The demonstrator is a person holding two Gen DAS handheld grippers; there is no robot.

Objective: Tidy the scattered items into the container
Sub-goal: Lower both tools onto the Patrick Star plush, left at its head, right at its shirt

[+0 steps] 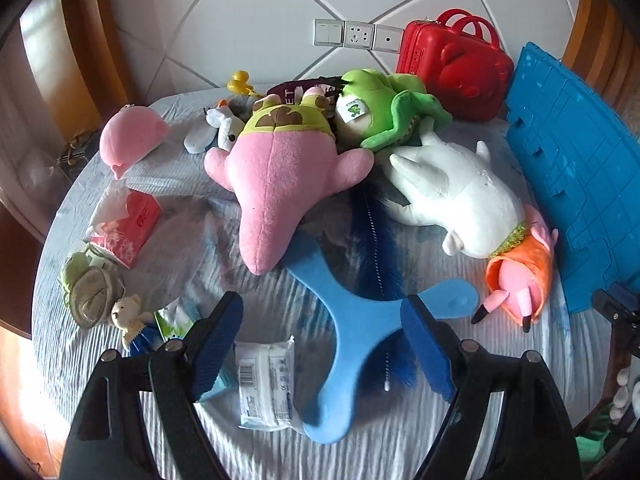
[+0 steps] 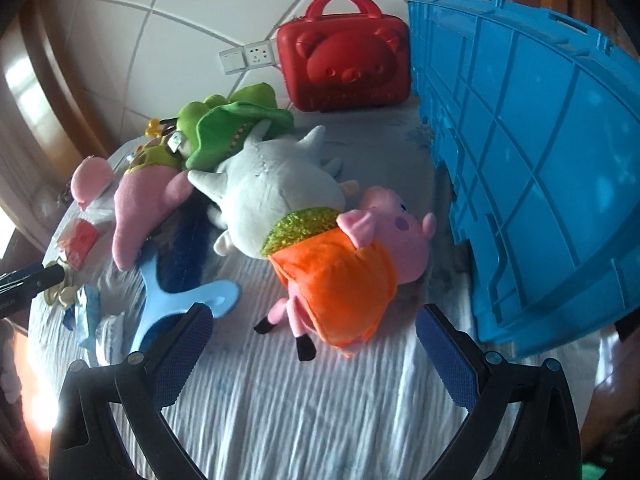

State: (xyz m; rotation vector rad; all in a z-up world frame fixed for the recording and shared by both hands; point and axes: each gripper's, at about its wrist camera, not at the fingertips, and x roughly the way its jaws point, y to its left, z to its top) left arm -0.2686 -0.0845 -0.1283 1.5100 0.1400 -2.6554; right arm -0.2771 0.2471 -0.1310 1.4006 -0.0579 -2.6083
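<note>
While toys lie scattered beside the blue crate [image 2: 540, 152], your left claw [image 1: 320, 340] & right claw [image 2: 312, 344] both hang released, empty, over the bed [image 2: 300, 400]

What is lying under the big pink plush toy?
Under the big pink plush toy lies the pale striped cloth. At its top end, a dark item with letters shows; the rest is covered.
</note>
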